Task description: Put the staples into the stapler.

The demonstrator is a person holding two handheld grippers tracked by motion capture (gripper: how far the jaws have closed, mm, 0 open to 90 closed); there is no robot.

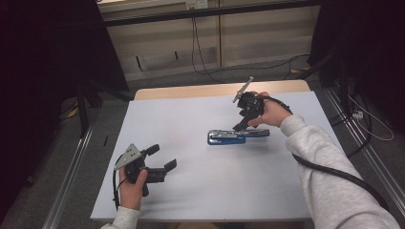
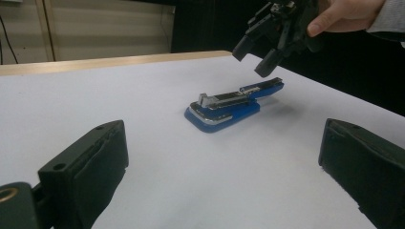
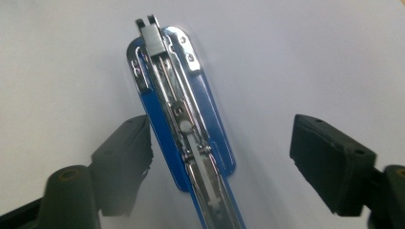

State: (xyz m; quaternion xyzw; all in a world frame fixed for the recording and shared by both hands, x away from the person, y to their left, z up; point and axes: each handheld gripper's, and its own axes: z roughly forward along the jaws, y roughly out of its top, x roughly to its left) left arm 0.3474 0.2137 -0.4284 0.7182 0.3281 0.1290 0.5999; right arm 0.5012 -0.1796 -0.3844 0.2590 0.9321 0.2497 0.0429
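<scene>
A blue stapler (image 1: 236, 136) lies flat and swung wide open on the white table (image 1: 191, 119), its metal staple track facing up (image 3: 186, 119). My right gripper (image 1: 242, 125) hangs open just above the stapler's right part, one jaw on each side of it, touching nothing. From the left gripper view the same stapler (image 2: 231, 105) sits mid-table, and the right gripper (image 2: 255, 55) hovers above its far end. My left gripper (image 1: 162, 160) is open near the table's front left, well away from the stapler, with nothing between its jaws.
The table has a wooden strip (image 1: 219, 89) along its far edge. Cables (image 1: 198, 43) hang down the wall behind. Metal rails (image 1: 71, 176) run along the floor on both sides. A black cable (image 1: 334, 171) trails from the right gripper under the sleeve.
</scene>
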